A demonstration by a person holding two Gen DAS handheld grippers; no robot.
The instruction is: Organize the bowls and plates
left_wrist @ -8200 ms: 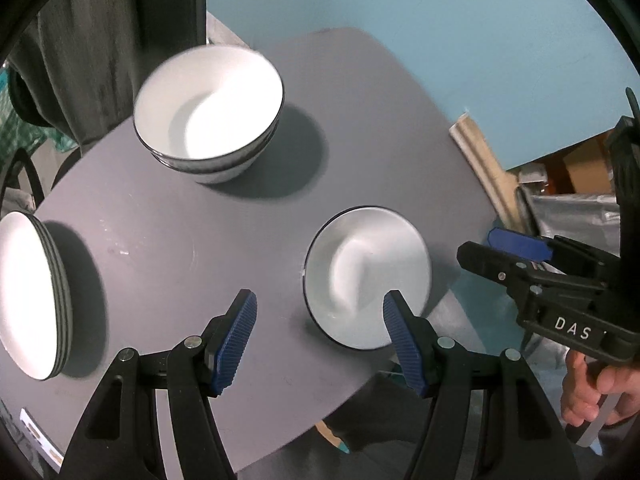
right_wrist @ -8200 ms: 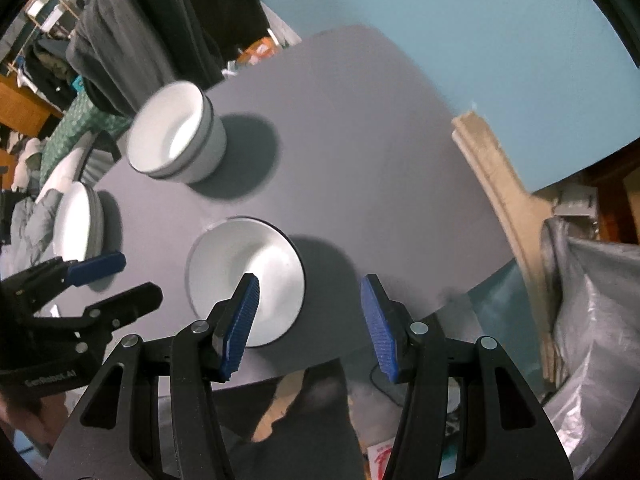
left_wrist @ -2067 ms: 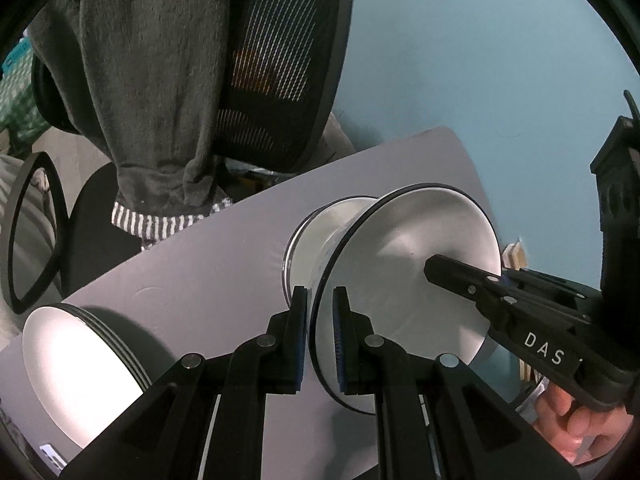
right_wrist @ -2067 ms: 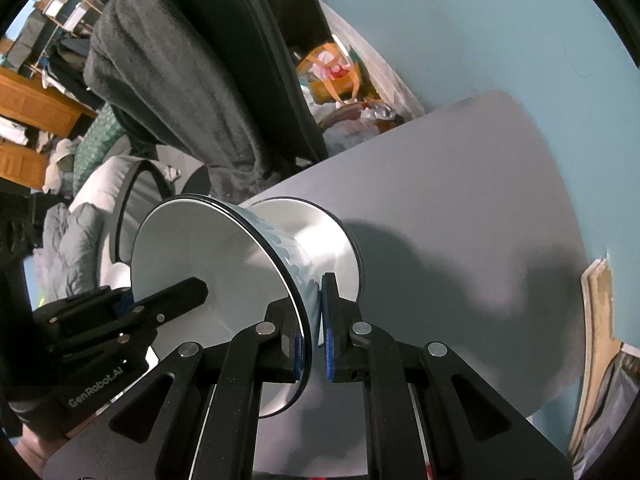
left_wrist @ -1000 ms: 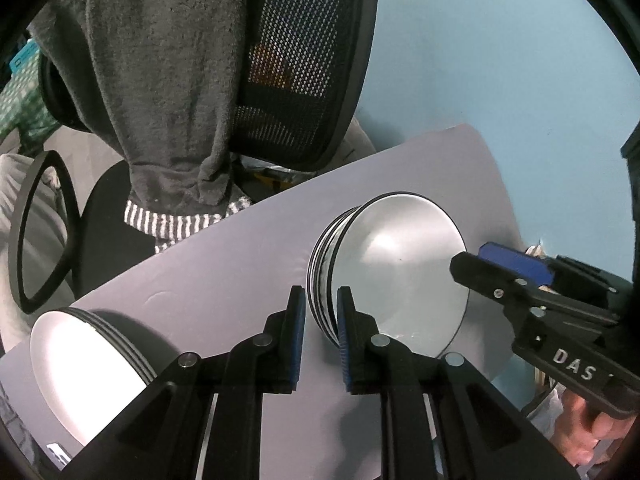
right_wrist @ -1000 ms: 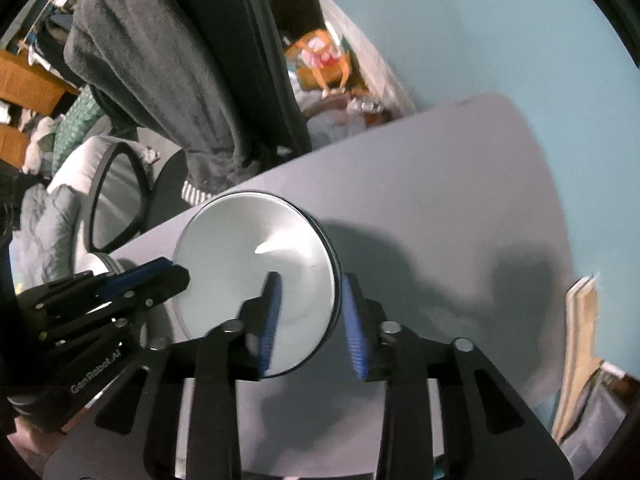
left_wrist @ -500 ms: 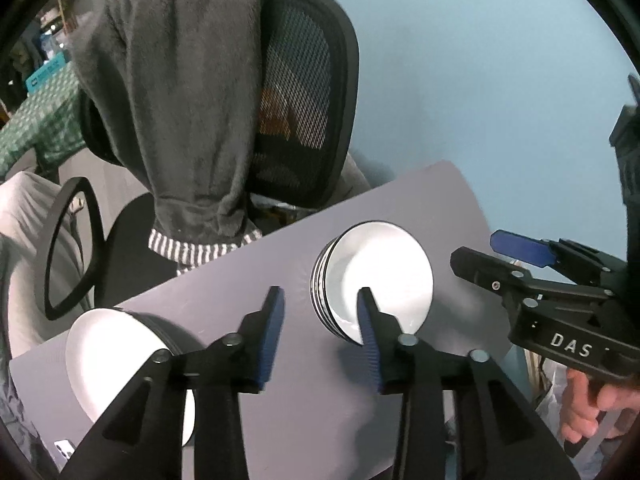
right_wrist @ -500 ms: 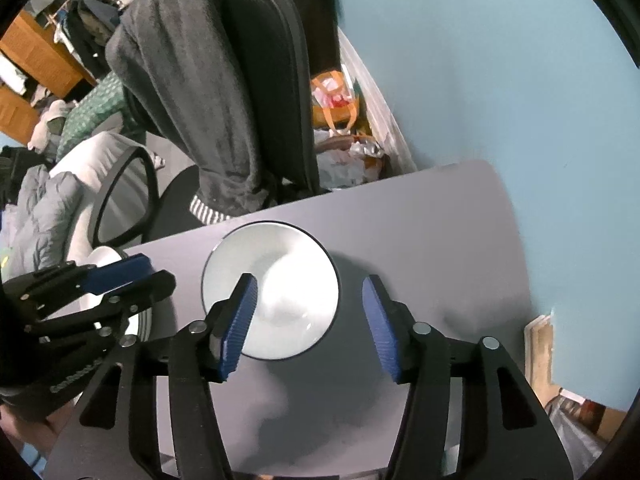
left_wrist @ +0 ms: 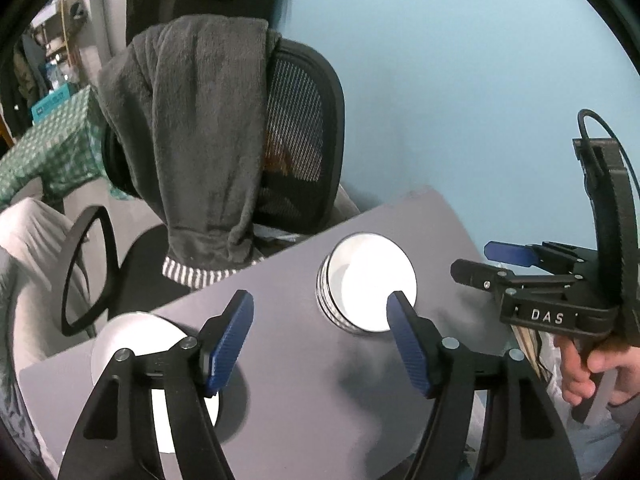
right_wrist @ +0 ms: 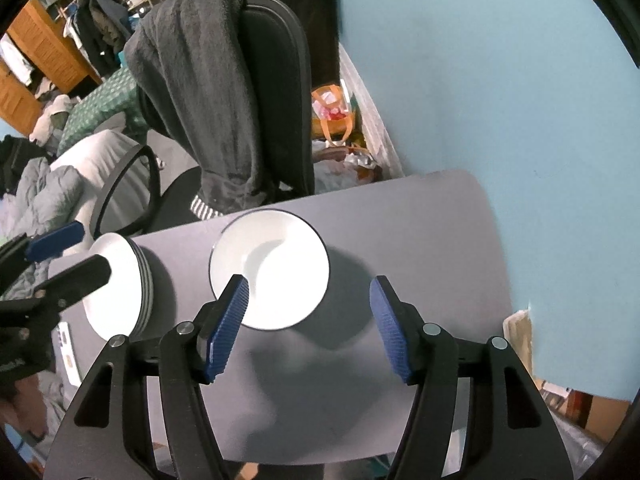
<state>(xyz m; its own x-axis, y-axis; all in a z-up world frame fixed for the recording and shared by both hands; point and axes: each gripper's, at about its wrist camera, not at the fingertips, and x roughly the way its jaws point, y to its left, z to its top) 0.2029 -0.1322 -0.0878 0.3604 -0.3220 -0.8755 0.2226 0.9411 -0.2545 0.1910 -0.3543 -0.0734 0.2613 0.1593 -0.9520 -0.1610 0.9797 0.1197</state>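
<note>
Now, from the left wrist camera, the left tongs are opening above the grey desk, nothing between their blue pads. Just beyond the right-hand pad stands the stack of bowls, white with dark rims. Behind the left-hand pad lies the stack of plates. Off to the right, a hand carries the right tongs, their fingers apart.

From the right wrist camera, the right tongs are opening, empty; the bowl stack sits just ahead of the left-hand pad, the plates farther left. A mesh office chair draped with a dark fleece stands beyond the desk.
</note>
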